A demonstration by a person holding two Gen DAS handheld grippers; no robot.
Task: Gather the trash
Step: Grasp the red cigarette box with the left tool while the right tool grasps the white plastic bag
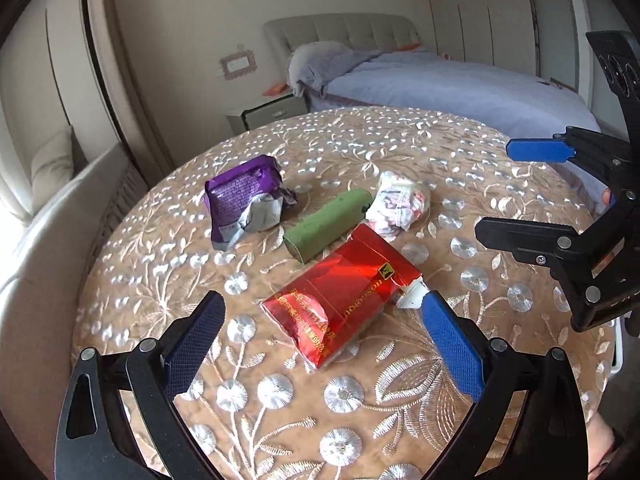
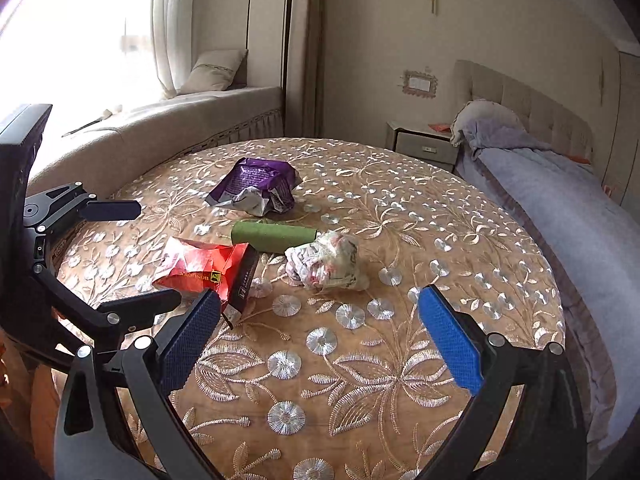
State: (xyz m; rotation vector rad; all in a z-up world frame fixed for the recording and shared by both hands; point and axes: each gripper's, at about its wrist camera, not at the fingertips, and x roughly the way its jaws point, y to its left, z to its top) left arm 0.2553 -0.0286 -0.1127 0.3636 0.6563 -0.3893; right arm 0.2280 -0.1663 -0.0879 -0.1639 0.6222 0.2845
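Note:
A crushed red cigarette pack lies on the round embroidered table, just ahead of my open left gripper. Behind it lie a green cardboard tube, a purple wrapper and a crumpled white paper ball. In the right wrist view the red pack, tube, purple wrapper and paper ball lie ahead of my open, empty right gripper. The right gripper also shows in the left wrist view, to the right of the trash.
A bed with grey-blue bedding stands behind the table, with a nightstand beside it. A cushioned window bench runs along the left. The left gripper shows at the left of the right wrist view.

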